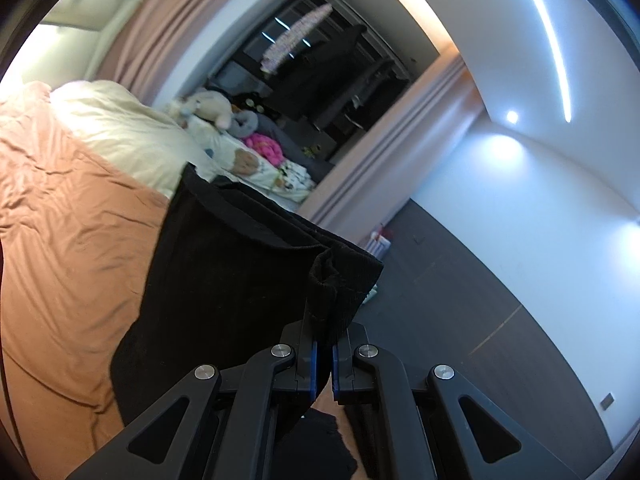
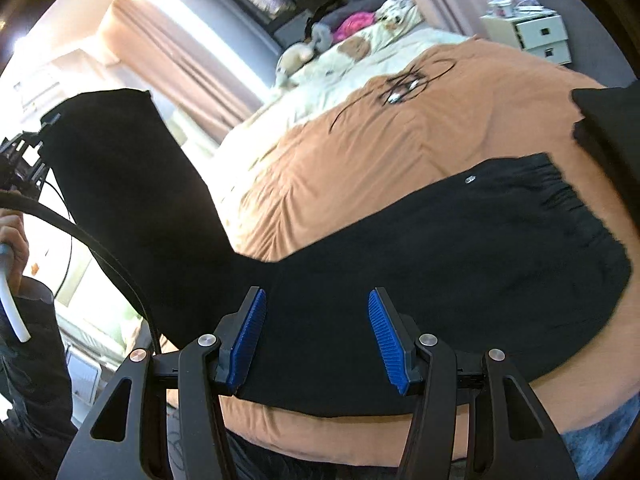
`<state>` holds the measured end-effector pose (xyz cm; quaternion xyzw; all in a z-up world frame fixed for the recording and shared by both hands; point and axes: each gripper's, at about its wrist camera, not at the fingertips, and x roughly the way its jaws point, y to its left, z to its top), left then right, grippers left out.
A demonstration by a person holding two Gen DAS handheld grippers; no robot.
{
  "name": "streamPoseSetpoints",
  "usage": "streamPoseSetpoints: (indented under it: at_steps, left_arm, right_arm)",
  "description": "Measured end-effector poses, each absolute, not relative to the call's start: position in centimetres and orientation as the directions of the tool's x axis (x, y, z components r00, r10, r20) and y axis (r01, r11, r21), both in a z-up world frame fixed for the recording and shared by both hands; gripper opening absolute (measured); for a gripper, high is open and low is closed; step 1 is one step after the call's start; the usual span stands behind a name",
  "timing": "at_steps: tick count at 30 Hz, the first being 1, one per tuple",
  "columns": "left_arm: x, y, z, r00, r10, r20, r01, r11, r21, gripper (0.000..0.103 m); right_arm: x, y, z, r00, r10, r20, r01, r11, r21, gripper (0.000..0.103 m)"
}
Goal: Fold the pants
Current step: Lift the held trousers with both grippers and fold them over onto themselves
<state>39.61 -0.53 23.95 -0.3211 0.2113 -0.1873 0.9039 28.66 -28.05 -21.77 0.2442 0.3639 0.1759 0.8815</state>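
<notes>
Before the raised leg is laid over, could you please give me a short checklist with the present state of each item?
1. Left tool shut on the cuff of the black pants: ok.
2. Right tool open, nothing between its blue pads: ok.
3. Raised pant leg off the bed: ok.
4. Waistband lying flat on the orange bedsheet: ok.
5. Tangled black cord on the sheet, apart from the pants: ok.
6. Both legs aligned: cannot tell.
</notes>
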Motion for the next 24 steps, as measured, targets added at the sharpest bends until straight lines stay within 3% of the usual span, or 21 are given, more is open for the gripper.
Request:
streamPoseSetpoints:
  at_steps: [5, 24]
  left_arm:
    - [41.4, -4.5, 23.6, 0.804, -0.523, -0.282, 0.226, 0.707, -0.67, 0.004]
    - [50.4, -20.0, 18.2, 0.659, -0.629, -0.413, 0.226, 0.689, -0.688, 0.004]
  right_arm:
    - [26.1, -32.4, -18.4, 0.71, 0.463, -0.53, -0.098, 0.811, 0.577, 0.052]
    - [22.4, -41.3, -14.3, 0.767, 0.362, -0.529, 0.076, 0.768, 0.636, 0.052]
